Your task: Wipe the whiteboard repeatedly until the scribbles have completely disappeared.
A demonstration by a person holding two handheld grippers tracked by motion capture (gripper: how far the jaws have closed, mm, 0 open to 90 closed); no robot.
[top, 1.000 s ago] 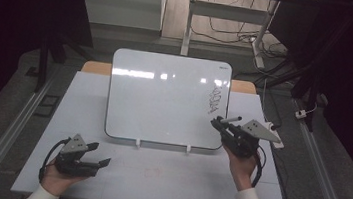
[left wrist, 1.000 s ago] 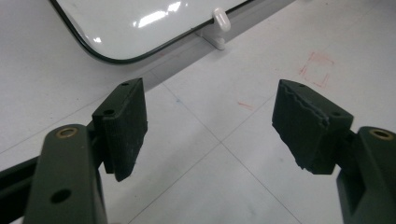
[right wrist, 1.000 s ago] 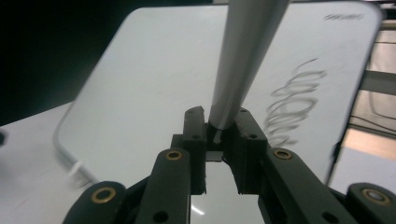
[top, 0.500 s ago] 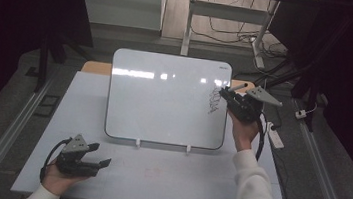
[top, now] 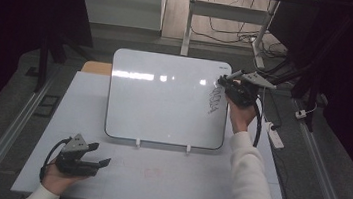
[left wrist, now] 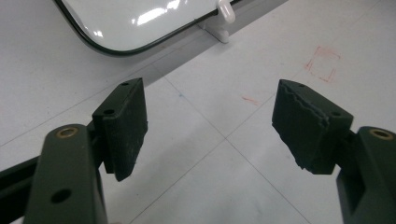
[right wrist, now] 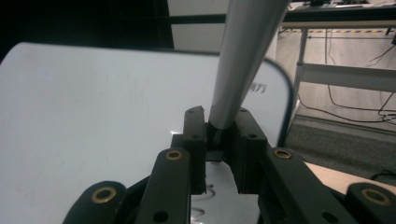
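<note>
High view: the white glossy rectangular whiteboard (top: 167,98) stands tilted on the far half of the pale table (top: 180,180). The right gripper (top: 228,81) is at its far right corner, just above the black scribble (top: 213,99). The left gripper (top: 99,155) rests near left.
Left gripper view: jaws released, nothing between them, over bare table.
Right gripper view: jaws clenched on the grey-white marker (right wrist: 243,56).
Progress: some writing is done; most of the board is blank.
</note>
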